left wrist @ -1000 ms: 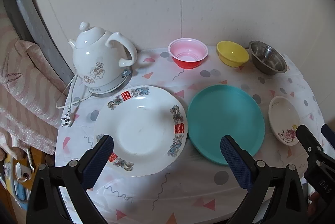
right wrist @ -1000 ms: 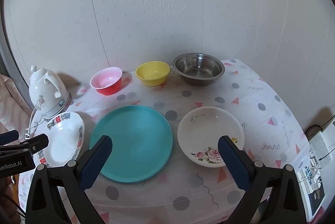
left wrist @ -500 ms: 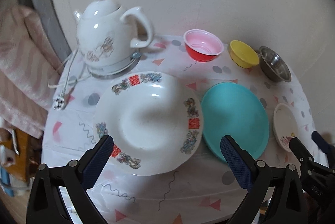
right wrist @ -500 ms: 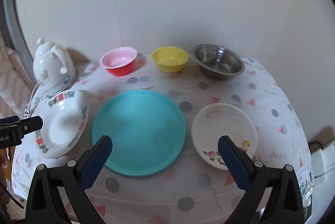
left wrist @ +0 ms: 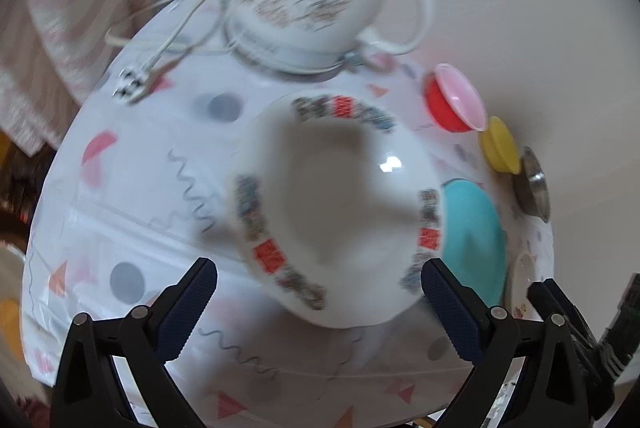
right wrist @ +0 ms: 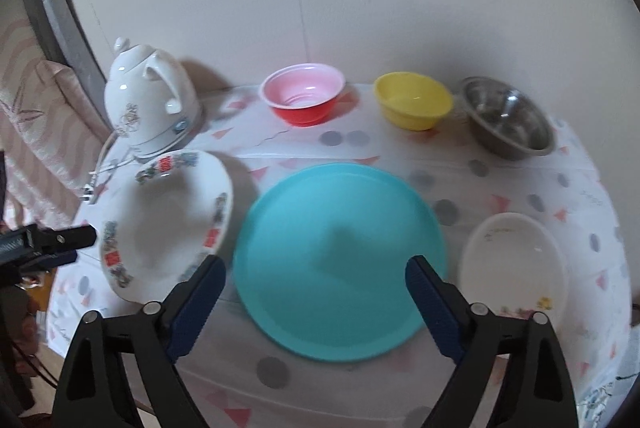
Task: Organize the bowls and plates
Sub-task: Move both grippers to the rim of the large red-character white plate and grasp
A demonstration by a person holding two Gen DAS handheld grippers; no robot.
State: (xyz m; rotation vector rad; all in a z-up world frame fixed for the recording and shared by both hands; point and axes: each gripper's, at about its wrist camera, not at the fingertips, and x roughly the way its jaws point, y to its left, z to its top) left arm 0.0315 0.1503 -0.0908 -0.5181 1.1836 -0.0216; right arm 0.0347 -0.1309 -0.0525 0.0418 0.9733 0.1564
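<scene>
Both grippers lining up on the plates – nothing grabbed yet

Left gripper spread over the patterned plate at the table's left edge; right gripper, jaws just narrowing but empty, hangs over the teal plate mid-table – probably stacking next.

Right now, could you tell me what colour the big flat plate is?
The flat plate is plain turquoise, clearest in the right wrist view.

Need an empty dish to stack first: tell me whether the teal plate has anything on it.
Empty. The teal plate lies flat on the tablecloth, its whole face bare apart from a shadow.
</scene>
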